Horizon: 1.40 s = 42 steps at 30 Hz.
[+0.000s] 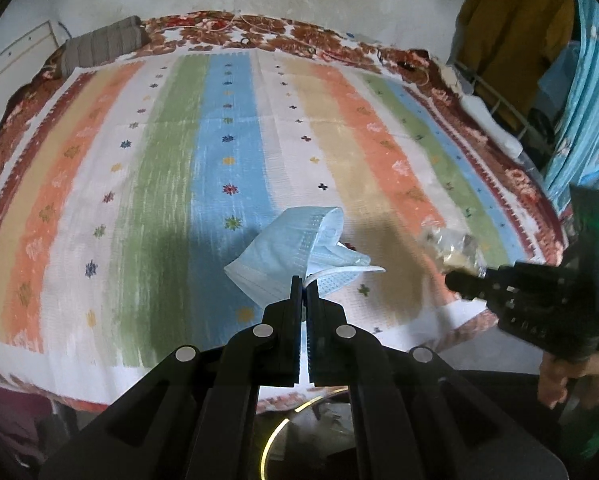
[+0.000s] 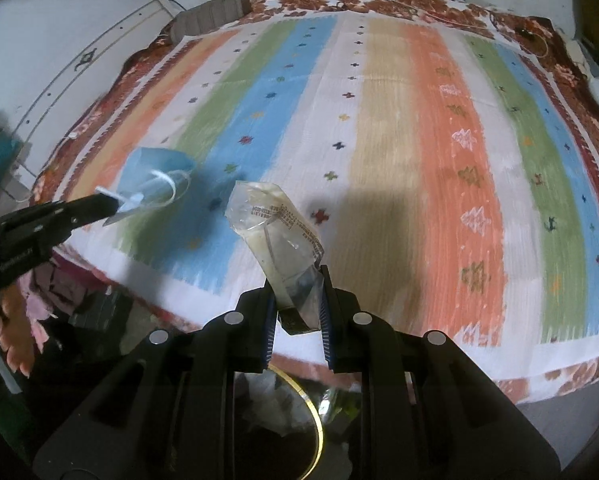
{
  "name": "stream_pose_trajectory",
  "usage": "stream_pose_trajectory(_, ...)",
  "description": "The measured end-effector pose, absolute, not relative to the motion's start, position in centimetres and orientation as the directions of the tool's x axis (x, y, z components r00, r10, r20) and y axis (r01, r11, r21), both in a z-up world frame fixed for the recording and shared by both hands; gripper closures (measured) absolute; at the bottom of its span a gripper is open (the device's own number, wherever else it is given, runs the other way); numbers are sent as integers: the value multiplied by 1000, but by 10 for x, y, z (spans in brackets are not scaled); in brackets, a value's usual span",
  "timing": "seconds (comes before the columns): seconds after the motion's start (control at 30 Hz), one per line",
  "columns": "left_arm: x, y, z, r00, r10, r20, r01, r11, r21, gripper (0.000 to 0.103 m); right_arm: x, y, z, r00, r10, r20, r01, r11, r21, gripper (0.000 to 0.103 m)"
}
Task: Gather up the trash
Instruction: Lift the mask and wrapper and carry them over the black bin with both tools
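Over striped bedspread [image 1: 227, 128]: left gripper [image 1: 303, 280] clenched on blue mask [image 1: 287, 252], right gripper [image 2: 297, 280] clamped on clear wrapper [image 2: 275, 220]. Bin [image 2: 317, 420] sat just below; best to centre over rim before letting go.

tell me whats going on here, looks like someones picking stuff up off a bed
A person is clearing trash off a bed covered with a striped blanket, using a handheld gripper in each hand. The left gripper is shut on a blue face mask, lifted clear of the blanket. The right gripper is clamped on a crumpled clear plastic wrapper. Both pieces are held near the bed's front edge, above a dark bin with a gold rim that already holds some rubbish.
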State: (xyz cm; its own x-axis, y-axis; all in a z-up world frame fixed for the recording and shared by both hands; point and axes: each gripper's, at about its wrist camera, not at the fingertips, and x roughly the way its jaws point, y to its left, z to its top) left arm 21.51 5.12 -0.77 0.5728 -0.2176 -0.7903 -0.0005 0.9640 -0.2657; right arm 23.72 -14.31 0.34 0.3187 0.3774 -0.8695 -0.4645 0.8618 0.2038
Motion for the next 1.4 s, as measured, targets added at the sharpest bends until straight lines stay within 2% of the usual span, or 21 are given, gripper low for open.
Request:
stream_pose_trajectory(0.27,186,52,-7,549,-277,-789,-49,931,-361,102,194,-154,18,325,442,-836,-458,847,270,86)
stream_pose_trajectory(0.4,170,42,5,572,-288,-768,-6,935,-355,102,173,-163,22,347,457,-819,-447,848,284,86)
stream_pose_trajectory(0.67,139,24,3,571,-354,-741,22,909,-417,102,141,-173,22,364,474,-802,-452,842,294,85)
stream_pose_trajectory(1.0,91,2,-6,584,-396,-709,59,891,-449,102,92,-177,-2,346,445,-826,-455,849,267,85)
stream_pose_trajectory(1.33,67,-6,-41,540,-388,-747,-29,878,-477,102,60,-178,-41,272,396,-877,-429,866,258,85)
stream_pose_trajectory(1.4,67,-6,-54,502,-424,-754,-56,854,-517,102,56,-177,-49,248,389,-887,-422,868,263,84)
